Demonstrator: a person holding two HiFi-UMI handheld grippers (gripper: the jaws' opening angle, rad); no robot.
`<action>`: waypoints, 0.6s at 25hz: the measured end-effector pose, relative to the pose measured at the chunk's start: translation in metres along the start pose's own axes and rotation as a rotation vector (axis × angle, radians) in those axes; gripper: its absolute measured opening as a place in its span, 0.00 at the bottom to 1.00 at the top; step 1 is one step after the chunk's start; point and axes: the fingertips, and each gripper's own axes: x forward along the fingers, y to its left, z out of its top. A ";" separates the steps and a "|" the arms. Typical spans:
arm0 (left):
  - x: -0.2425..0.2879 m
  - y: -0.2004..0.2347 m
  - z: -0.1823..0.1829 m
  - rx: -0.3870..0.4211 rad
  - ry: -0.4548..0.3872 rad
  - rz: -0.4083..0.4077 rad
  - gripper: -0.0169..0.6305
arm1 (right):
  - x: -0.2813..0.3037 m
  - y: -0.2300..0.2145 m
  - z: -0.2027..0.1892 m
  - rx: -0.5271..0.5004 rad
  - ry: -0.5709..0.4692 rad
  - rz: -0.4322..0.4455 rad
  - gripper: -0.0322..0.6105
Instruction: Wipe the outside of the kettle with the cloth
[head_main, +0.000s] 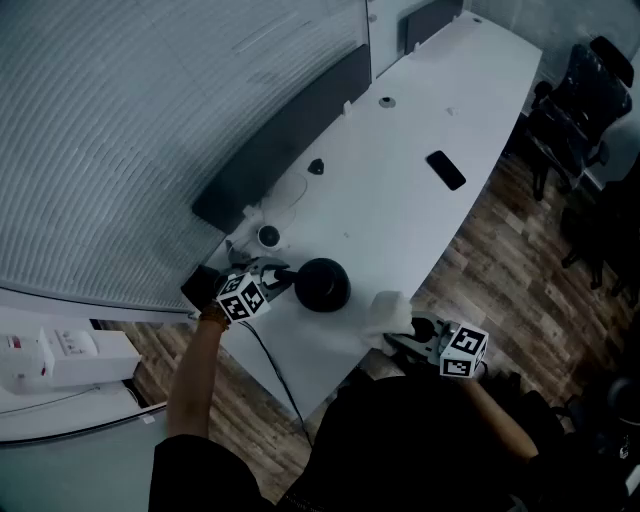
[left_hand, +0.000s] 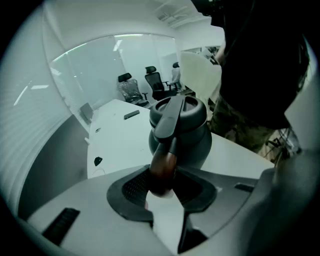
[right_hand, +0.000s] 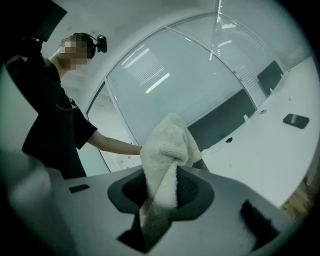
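Observation:
A dark round kettle (head_main: 322, 284) stands on the white table (head_main: 400, 190) near its front edge. In the left gripper view the kettle (left_hand: 187, 135) fills the middle, its brown wooden handle (left_hand: 162, 167) clamped between the jaws. My left gripper (head_main: 272, 278) is shut on that handle from the kettle's left. My right gripper (head_main: 400, 335) sits just right of the kettle and is shut on a fluffy white cloth (head_main: 388, 315). In the right gripper view the cloth (right_hand: 165, 160) bunches up out of the jaws and hides the kettle.
A black phone (head_main: 445, 170) lies farther back on the table, with a small dark object (head_main: 316, 167) and a white cup-like item (head_main: 268, 236) near the left edge. Black office chairs (head_main: 580, 100) stand at the far right. Below the table edge is wooden floor (head_main: 520, 260).

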 end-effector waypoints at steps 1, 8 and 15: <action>-0.002 -0.003 -0.001 -0.068 0.004 0.022 0.22 | 0.004 0.000 -0.003 0.016 0.015 0.017 0.20; -0.008 -0.056 0.004 -0.585 0.084 0.182 0.22 | 0.052 -0.004 -0.027 0.262 0.114 0.115 0.20; 0.000 -0.108 0.040 -0.990 0.068 0.347 0.20 | 0.109 -0.013 -0.063 0.489 0.231 0.110 0.20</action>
